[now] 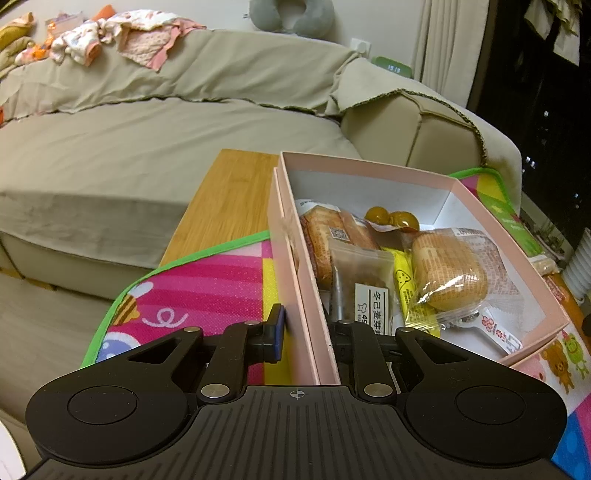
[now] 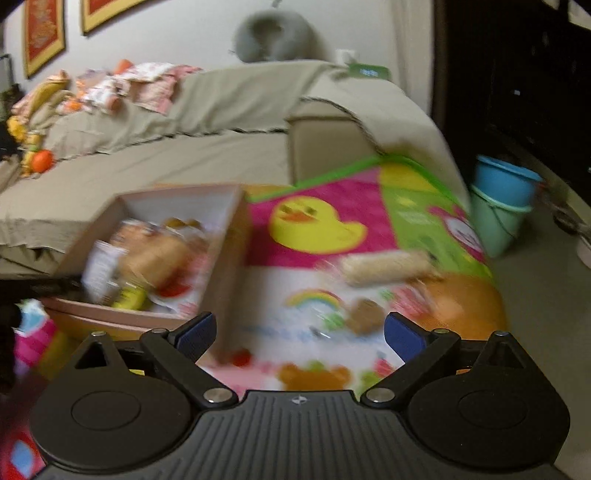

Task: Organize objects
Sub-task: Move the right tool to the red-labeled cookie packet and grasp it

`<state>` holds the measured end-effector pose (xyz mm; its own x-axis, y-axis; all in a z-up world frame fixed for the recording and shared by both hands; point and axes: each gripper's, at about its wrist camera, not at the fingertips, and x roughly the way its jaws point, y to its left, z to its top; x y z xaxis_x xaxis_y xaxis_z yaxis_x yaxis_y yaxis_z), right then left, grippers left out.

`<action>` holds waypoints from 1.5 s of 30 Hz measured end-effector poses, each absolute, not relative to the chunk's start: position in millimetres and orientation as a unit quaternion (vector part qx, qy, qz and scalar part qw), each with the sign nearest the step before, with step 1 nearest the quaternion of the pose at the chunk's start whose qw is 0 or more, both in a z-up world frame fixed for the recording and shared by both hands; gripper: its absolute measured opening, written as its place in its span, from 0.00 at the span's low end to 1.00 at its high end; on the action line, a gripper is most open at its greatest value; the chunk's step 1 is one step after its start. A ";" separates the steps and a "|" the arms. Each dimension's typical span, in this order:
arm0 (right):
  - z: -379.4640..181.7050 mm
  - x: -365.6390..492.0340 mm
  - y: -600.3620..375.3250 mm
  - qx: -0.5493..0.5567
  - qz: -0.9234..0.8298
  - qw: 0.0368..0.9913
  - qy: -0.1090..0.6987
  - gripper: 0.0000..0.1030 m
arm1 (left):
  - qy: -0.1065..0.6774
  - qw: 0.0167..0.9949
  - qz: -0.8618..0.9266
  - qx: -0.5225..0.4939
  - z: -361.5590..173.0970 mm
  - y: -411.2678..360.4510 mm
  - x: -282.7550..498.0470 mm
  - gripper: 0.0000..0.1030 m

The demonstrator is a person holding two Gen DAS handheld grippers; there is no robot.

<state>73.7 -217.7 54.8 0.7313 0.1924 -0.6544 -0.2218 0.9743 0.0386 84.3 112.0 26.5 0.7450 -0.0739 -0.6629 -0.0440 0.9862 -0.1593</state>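
A pink cardboard box (image 1: 295,258) sits on a colourful play mat (image 1: 207,291) and holds several wrapped snacks, among them a wrapped bun (image 1: 448,273) and two brown balls (image 1: 389,218). My left gripper (image 1: 308,332) straddles the box's left wall, one finger outside and one inside, and is closed on it. The right wrist view is blurred. It shows the box (image 2: 225,251) at the left and a wrapped pale snack bar (image 2: 384,266) and a small brown snack (image 2: 364,314) lying on the mat. My right gripper (image 2: 299,334) is open and empty above the mat.
A beige covered sofa (image 1: 147,140) with clothes on its back stands behind. A wooden table top (image 1: 225,206) shows under the mat. Stacked blue and green buckets (image 2: 502,206) stand on the floor at the right. A grey neck pillow (image 1: 291,16) hangs on the wall.
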 end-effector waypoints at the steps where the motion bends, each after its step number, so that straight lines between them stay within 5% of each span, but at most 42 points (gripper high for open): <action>1: 51.4 75.6 -220.5 -0.021 0.104 0.930 0.353 0.95 | 0.357 0.930 -0.008 -0.083 26.2 111.6 84.5 0.18; 16: 31.2 146.6 -252.5 0.094 0.013 0.930 0.356 0.94 | 0.359 0.930 -0.007 -0.078 25.8 111.5 83.9 0.18; 19: 32.7 167.3 -258.7 0.112 -0.021 0.926 0.359 0.85 | 0.359 0.930 -0.007 -0.079 25.8 111.3 83.6 0.18; 30: 10.1 135.7 -225.1 -0.074 0.001 0.932 0.355 0.80 | 0.359 0.930 -0.009 -0.080 24.9 112.0 83.2 0.19; 35: 8.1 120.7 -246.5 -0.073 -0.024 0.932 0.355 0.80 | 0.359 0.930 -0.008 -0.080 25.1 111.2 83.1 0.19; 45: 5.9 127.6 -288.0 0.084 -0.009 0.920 0.382 0.82 | 0.360 0.930 -0.007 -0.078 25.5 110.6 83.7 0.19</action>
